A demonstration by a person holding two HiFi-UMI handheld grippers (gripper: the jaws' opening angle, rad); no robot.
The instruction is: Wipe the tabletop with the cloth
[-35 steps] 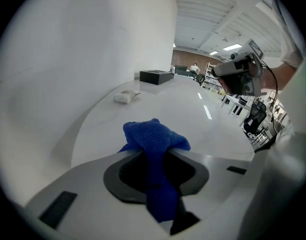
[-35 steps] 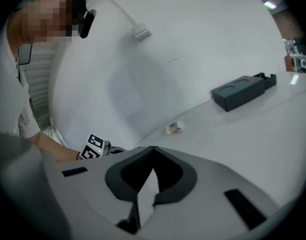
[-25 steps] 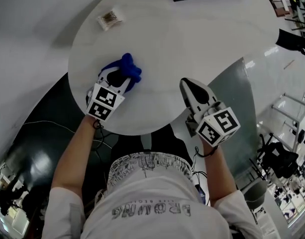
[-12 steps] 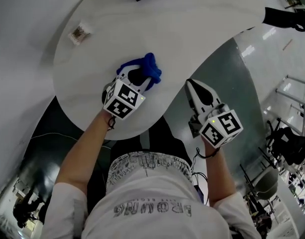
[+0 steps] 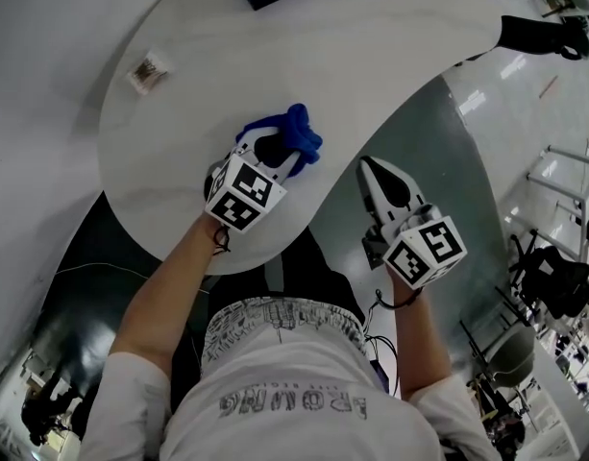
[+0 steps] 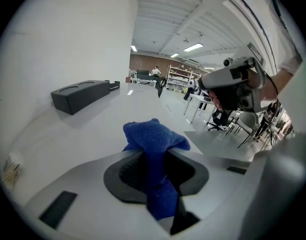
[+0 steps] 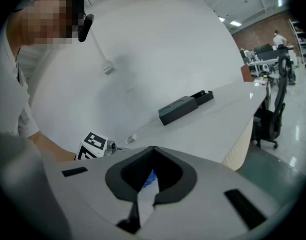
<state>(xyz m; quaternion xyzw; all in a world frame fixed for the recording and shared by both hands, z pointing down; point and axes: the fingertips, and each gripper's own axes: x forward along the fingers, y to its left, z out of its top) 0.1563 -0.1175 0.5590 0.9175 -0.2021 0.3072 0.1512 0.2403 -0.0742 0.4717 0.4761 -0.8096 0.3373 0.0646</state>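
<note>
The right tool [image 5: 369, 166] is closed on itself with nothing between its jaws, held just off the surface's near edge, above the glossy grey-green floor [image 5: 448, 171]. The left tool [image 6: 153, 156] is clenched on the blue cloth [image 6: 153, 136], a coarse-knit fabric bunched into a lump on the smooth, white, rounded surface [image 5: 371, 56]. Farther left lies a small clear packet [image 5: 147, 68]. A dark rectangular box [image 6: 80, 95] sits at the far edge.
</note>
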